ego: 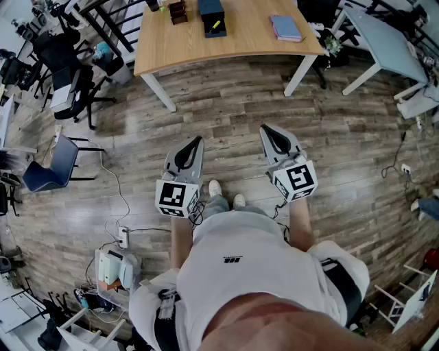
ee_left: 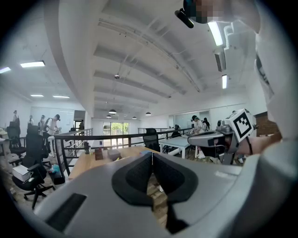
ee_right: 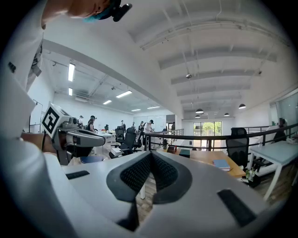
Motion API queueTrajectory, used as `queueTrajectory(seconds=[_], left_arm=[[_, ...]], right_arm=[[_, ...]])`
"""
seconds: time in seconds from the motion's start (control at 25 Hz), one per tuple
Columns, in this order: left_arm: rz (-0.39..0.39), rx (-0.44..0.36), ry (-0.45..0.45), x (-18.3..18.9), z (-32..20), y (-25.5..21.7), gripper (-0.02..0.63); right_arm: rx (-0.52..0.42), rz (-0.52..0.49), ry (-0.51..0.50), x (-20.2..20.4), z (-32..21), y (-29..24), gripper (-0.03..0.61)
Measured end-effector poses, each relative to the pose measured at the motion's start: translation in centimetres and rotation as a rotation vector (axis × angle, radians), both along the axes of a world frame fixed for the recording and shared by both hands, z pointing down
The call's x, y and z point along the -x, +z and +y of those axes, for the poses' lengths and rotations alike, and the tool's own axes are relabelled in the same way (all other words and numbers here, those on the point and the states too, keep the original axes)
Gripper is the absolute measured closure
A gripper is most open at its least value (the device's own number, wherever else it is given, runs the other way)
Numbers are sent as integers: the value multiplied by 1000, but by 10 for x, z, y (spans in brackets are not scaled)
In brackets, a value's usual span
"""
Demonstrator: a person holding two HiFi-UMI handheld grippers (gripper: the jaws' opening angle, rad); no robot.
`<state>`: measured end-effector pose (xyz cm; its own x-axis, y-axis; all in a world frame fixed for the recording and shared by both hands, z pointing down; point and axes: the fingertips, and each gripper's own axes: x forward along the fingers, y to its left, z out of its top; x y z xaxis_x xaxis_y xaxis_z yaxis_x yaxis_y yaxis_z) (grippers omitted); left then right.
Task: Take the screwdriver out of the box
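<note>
A dark blue box point(ego: 212, 15) stands on the far wooden table point(ego: 233, 41), and a small yellow piece point(ego: 216, 25) shows on it. I cannot make out the screwdriver itself. My left gripper point(ego: 199, 140) and right gripper point(ego: 265, 128) are held side by side at waist height over the wood floor, well short of the table and pointing towards it. In the left gripper view the left gripper point(ee_left: 152, 155) has its pads together with nothing between them. The right gripper point(ee_right: 150, 155) is likewise shut and empty. The box point(ee_right: 185, 152) shows small beyond the jaws.
On the table are also a brown box point(ego: 178, 11) and a blue notebook point(ego: 286, 27). Office chairs point(ego: 68, 82) stand at the left, a white desk point(ego: 384, 41) at the upper right. Cables and a power strip point(ego: 123, 236) lie on the floor by my left foot.
</note>
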<state>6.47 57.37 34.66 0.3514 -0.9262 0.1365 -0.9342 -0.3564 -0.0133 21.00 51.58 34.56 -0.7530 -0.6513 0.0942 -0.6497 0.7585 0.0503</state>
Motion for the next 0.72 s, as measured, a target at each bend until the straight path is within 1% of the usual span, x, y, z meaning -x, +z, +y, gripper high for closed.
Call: queueTrajectory(seconds=[0.16, 0.4, 0.72], left_arm=[[-9, -13, -10, -9, 3, -4, 597], [-9, -21, -23, -17, 4, -6, 597], [-21, -37, -23, -19, -16, -10, 597]], right_arm=[[-27, -28, -17, -5, 4, -7, 583], [-37, -31, -56, -3, 7, -10, 583], [-33, -26, -70, 3, -10, -9, 583]])
